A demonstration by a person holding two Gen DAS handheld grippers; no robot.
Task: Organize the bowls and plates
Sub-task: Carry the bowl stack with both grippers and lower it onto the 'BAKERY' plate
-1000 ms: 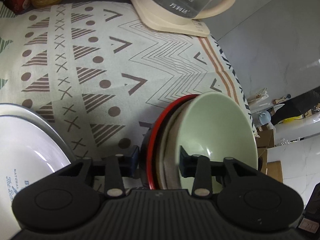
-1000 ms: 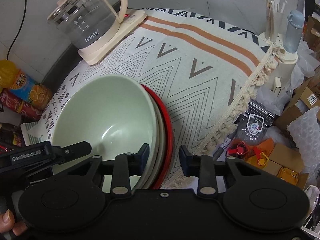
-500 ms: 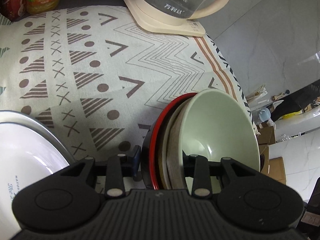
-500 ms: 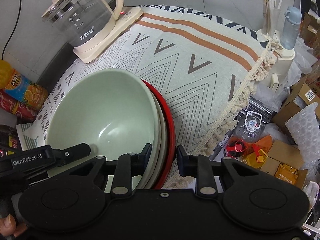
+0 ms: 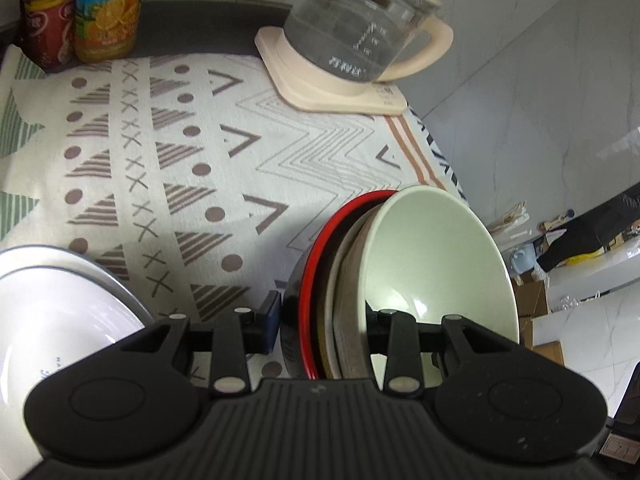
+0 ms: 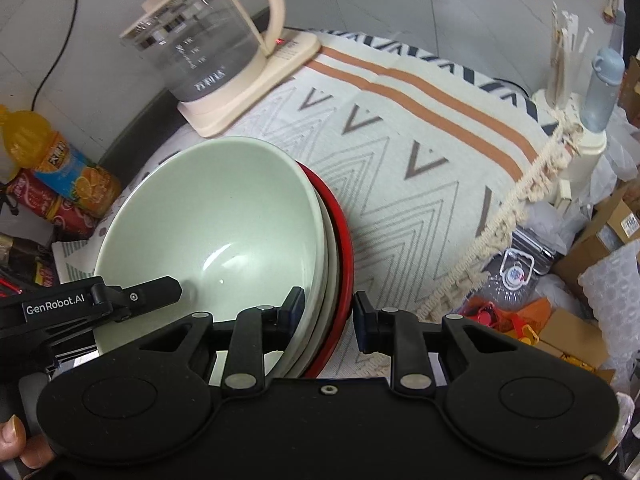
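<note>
Over the near part of the tabletop, in the left wrist view, we have the left tool [image 5: 320, 326] closed across the rims of a nested stack: one finger outside the red plate [image 5: 310, 280], the other inside the green bowl [image 5: 432, 264], with a pale dish sandwiched between. The stack looks clear of the patterned cloth [image 5: 180, 152] and tipped on edge. A white plate [image 5: 52, 320] sits at the near left corner, and a glass kettle [image 5: 352, 36] stands at the far edge.

In the right wrist view, the right tool [image 6: 328, 316] pinches the same stack from the opposite side, its jaws narrow, one pad inside the green bowl [image 6: 224, 220] and one just outside the red plate [image 6: 340, 248]. The left tool [image 6: 132, 300] reaches in over the bowl's near rim.

To do this well, we should keep both grips firm and level, since three loose pieces can slide against each other. We would carry the stack low toward the white plate, bring it flat before setting it down, and release one tool at a time. The right side of the tabletop drops to clutter, so we stay away from that edge.
</note>
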